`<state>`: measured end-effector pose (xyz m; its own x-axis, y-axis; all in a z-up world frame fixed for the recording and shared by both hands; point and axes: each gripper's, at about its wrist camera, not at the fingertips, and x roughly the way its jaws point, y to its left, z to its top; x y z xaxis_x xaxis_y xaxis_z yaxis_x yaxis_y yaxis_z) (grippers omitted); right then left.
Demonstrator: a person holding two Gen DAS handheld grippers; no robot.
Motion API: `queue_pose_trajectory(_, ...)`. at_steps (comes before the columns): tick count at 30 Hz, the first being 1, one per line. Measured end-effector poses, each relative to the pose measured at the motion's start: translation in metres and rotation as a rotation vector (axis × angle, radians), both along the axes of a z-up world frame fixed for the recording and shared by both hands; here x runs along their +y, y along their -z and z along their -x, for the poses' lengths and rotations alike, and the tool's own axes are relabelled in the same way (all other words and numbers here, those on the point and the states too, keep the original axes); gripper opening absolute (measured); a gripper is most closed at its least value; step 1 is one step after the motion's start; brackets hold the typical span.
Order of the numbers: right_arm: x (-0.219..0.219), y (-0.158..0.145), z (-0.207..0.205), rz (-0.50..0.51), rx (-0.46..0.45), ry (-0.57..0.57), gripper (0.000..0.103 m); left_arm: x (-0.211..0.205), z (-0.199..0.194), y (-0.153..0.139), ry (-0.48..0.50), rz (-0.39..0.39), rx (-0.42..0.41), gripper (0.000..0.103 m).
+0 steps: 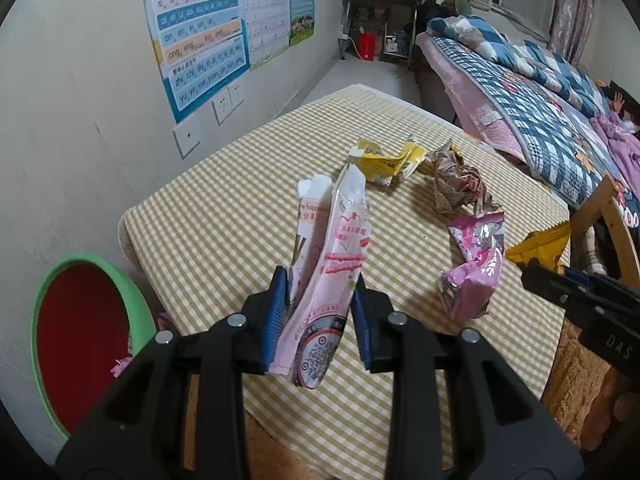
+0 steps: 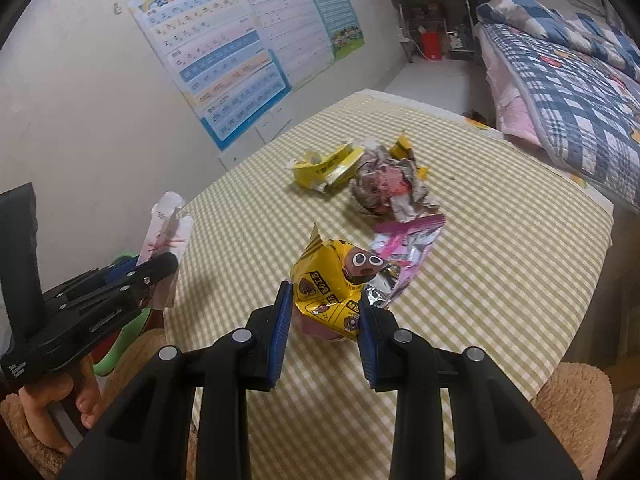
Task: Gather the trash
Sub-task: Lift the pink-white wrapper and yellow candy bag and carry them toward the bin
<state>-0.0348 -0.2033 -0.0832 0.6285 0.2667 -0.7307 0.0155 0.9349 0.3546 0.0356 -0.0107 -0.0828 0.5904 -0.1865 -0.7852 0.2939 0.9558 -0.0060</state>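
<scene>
Each claw grips a snack wrapper over the checked table.

The left claw (image 1: 320, 312) clamps a tall pink wrapper (image 1: 332, 264); the right claw (image 2: 326, 330) pinches a yellow wrapper (image 2: 332, 284). The yellow wrapper's lower part is hidden between the pads. More crumpled wrappers (image 2: 380, 188) lie on the table (image 2: 500, 264), a green bin (image 1: 48, 292) beside it, a bed (image 1: 540, 120) behind.
</scene>
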Motion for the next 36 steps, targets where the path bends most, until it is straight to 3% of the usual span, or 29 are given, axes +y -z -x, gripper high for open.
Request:
queue_pose_trajectory(14, 0.024, 0.007, -0.004, 0.031, 0.043, -0.049, 0.030, 0.030, 0.000, 0.013, -0.047, 0.022, 0.043, 0.031)
queue_pose_trajectory(36, 0.045, 0.008, -0.007, 0.041, 0.061, -0.102, 0.030, 0.058, -0.001, 0.009, -0.096, 0.038, 0.039, 0.031)
